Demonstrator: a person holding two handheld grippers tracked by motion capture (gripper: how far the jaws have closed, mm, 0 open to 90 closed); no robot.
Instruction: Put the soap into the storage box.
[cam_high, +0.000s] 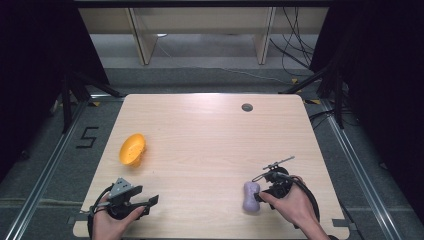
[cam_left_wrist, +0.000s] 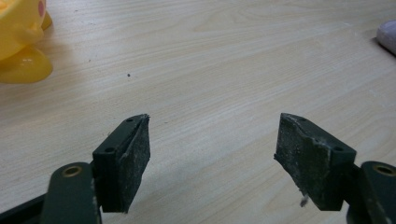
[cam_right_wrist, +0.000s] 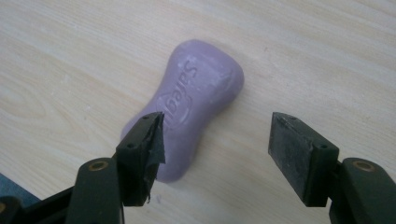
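Right gripper view: right gripper (cam_right_wrist: 217, 140) jaws wide, empty, over purple soap bar (cam_right_wrist: 196, 100) lying flat on table (cam_right_wrist: 327, 56). Left gripper (cam_left_wrist: 212, 144) wide, empty; yellow bowl (cam_high: 132, 149) well apart.

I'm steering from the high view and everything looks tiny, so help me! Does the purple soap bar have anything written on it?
Observer: Yes. The purple, waisted soap bar has a brand name pressed into its top face; the right gripper view shows it.
Operator: Is my right gripper squeezing it?
Observer: No. The right gripper stands open, with one jaw in front of the bar's near end and bare wooden table under the other.
Operator: And the left one?
Observer: The left gripper is open too, with nothing but wood between its jaws.
Operator: Is the yellow thing plain?
Observer: The yellow plastic toy shows a small pink patch near its top edge.
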